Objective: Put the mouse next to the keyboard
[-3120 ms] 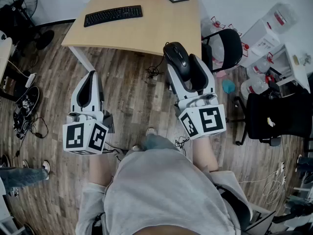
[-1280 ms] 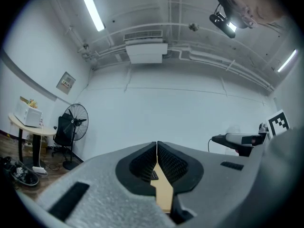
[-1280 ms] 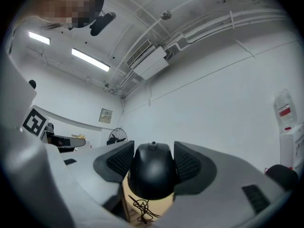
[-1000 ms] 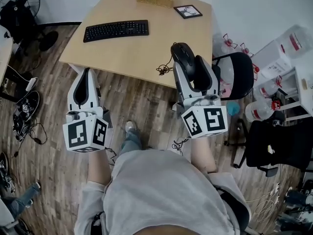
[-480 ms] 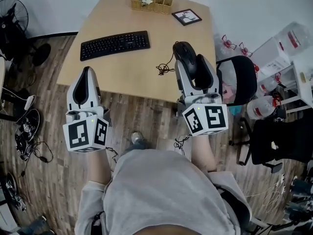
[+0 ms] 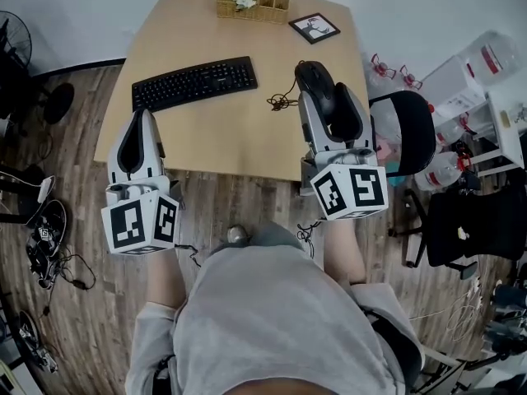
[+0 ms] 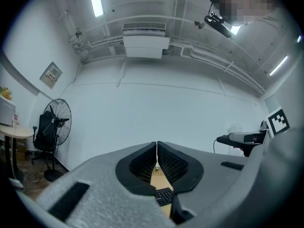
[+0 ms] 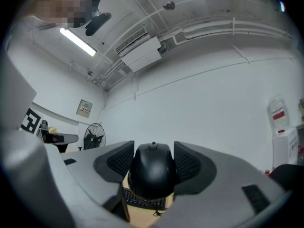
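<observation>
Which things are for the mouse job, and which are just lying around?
For the job:
- mouse, clamped in the right gripper
- keyboard

Just lying about:
- flower basket
- picture frame
- black chair
- fan

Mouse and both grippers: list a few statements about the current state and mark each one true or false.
1. The right gripper is shut on the mouse. True.
2. The mouse lies on the table. False: it is clamped between the jaws, not set down.
3. The left gripper is open. False: its jaws are together with nothing between them.
4. The keyboard lies on the table, left of the mouse in the head view. True.
5. The basket stands at the table's near edge. False: it stands at the far edge.
</observation>
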`<state>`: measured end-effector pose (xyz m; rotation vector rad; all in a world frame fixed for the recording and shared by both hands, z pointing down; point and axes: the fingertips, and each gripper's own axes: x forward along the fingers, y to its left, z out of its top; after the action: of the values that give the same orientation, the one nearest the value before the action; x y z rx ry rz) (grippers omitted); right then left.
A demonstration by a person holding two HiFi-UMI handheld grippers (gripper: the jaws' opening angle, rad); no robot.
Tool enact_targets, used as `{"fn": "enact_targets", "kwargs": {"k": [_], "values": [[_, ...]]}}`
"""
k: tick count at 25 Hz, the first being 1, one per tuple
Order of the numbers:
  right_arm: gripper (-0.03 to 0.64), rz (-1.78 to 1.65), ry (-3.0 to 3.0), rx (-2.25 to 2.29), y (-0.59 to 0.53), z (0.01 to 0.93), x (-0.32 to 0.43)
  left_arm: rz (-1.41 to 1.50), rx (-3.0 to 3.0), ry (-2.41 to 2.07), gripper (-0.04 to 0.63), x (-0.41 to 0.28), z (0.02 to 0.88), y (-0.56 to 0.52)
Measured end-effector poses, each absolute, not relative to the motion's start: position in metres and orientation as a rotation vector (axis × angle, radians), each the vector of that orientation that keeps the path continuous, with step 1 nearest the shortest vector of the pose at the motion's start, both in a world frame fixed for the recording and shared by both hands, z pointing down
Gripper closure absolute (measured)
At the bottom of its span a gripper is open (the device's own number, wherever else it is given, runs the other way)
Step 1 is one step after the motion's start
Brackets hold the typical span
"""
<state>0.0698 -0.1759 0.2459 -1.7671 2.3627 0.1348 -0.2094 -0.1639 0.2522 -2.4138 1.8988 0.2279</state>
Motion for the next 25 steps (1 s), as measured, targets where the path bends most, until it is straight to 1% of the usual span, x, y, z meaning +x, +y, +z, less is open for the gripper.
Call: {"fn": "enact_targets", "kwargs": {"k": [11, 25], "values": [[0.356, 0.099, 2.364, -1.808, -0.240, 0.254, 0.072, 0.227, -2.419, 1.947, 0.583, -0.225, 0.263, -0.219], [0.356, 0.031, 2.447, -1.809, -0.386, 0.283, 0.098, 0.215, -2.340, 2.057, 0.583, -0.216, 0.264, -0.302]]}}
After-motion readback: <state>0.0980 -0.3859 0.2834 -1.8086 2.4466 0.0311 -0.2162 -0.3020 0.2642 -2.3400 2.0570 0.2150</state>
